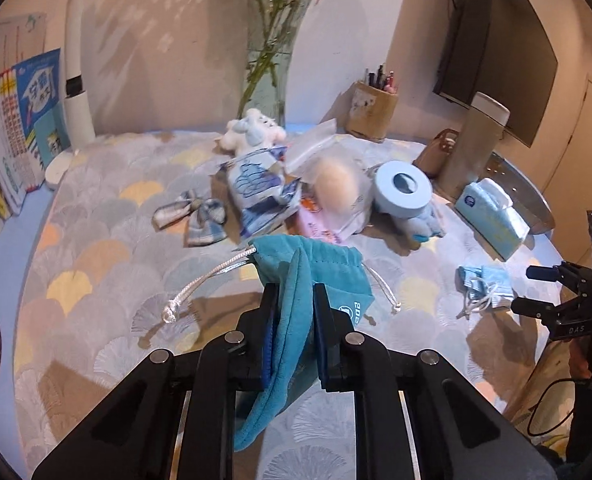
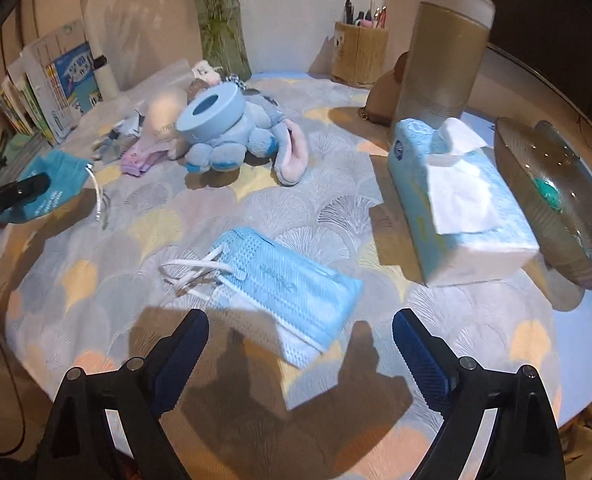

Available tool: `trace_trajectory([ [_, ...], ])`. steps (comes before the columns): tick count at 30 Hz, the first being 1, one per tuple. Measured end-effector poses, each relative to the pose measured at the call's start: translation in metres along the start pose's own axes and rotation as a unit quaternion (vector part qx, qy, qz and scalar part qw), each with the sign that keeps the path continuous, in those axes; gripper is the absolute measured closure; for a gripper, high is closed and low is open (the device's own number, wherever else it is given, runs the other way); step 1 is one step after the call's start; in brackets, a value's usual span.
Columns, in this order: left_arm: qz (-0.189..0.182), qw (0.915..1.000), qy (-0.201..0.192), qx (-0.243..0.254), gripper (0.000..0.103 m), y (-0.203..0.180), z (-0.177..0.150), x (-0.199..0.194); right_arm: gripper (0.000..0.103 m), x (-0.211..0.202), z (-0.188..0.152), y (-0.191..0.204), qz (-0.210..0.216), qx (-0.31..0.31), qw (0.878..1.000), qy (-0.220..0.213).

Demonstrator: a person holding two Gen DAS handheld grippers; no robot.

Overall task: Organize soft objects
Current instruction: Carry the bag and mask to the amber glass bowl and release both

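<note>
My left gripper point(image 1: 295, 294) is shut on a teal drawstring pouch point(image 1: 316, 268), lifted off the cloth with its white cords dangling; the pouch point(image 2: 56, 184) also shows at the left of the right wrist view. My right gripper point(image 2: 300, 326) stands open just above and short of a blue face mask point(image 2: 284, 280) lying flat, nothing between its fingers. The same mask point(image 1: 482, 284) lies near the right gripper point(image 1: 536, 288) in the left wrist view. A blue plush toy point(image 2: 232, 140) with a pale blue ring point(image 2: 212, 114) on it lies farther back. A white plush point(image 1: 252, 130) and a plaid bow point(image 1: 196, 216) lie beyond the pouch.
A tissue pack point(image 2: 456, 208), a tall beige canister point(image 2: 440, 52), a glass dish point(image 2: 556, 196) and a pen holder point(image 2: 360, 52) stand at the right and back. A glass vase point(image 1: 272, 56), books point(image 1: 24, 120) and plastic packets point(image 1: 264, 192) crowd the back and left.
</note>
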State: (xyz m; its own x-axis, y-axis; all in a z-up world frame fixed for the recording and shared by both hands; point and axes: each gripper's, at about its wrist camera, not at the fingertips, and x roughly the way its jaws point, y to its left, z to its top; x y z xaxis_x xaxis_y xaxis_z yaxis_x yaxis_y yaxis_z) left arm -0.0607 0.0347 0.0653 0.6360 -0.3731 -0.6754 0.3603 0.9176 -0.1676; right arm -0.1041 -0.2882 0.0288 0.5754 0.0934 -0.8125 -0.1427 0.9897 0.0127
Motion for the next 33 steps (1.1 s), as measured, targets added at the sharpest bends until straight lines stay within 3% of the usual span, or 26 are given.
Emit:
trace_trajectory([
  [3, -0.007, 1.0000, -0.004, 0.005, 0.090, -0.009, 0.001, -0.003, 0.010, 0.002, 0.004, 0.000, 0.007, 0.000, 1.000, -0.003],
  [7, -0.011, 0.9998, -0.009, 0.014, 0.090, -0.020, 0.003, -0.007, 0.010, 0.033, 0.012, 0.012, 0.024, 0.000, 0.999, 0.024],
  [10, -0.014, 0.9997, -0.008, 0.019, 0.090, -0.026, 0.004, -0.009, 0.015, 0.042, 0.011, 0.019, 0.001, -0.003, 1.000, 0.017],
  [11, -0.016, 0.9996, -0.009, 0.022, 0.090, -0.028, 0.005, -0.009, 0.024, 0.041, 0.012, 0.022, -0.003, -0.008, 1.000, 0.010],
  [12, -0.017, 0.9995, -0.010, 0.025, 0.090, -0.032, 0.006, -0.009, 0.045, 0.039, 0.013, 0.026, -0.004, -0.013, 1.000, 0.001],
  [13, -0.019, 0.9994, -0.011, 0.028, 0.090, -0.035, 0.008, -0.009, 0.059, 0.038, 0.014, 0.030, 0.004, -0.018, 1.000, 0.001],
  [15, -0.021, 0.9990, -0.013, 0.038, 0.090, -0.046, 0.011, -0.010, 0.071, 0.036, 0.017, 0.035, 0.014, -0.022, 1.000, -0.005],
  [17, -0.021, 0.9985, -0.017, 0.049, 0.090, -0.055, 0.014, -0.013, 0.075, 0.032, 0.018, 0.038, 0.031, -0.021, 0.999, -0.012],
  [23, -0.038, 0.9939, -0.056, 0.087, 0.090, -0.096, 0.045, -0.035, 0.075, -0.011, 0.029, 0.022, 0.071, 0.011, 0.995, -0.070],
  [33, -0.073, 0.9779, -0.112, 0.160, 0.090, -0.205, 0.110, -0.042, 0.075, -0.096, 0.042, -0.066, 0.026, 0.076, 0.982, -0.173],
])
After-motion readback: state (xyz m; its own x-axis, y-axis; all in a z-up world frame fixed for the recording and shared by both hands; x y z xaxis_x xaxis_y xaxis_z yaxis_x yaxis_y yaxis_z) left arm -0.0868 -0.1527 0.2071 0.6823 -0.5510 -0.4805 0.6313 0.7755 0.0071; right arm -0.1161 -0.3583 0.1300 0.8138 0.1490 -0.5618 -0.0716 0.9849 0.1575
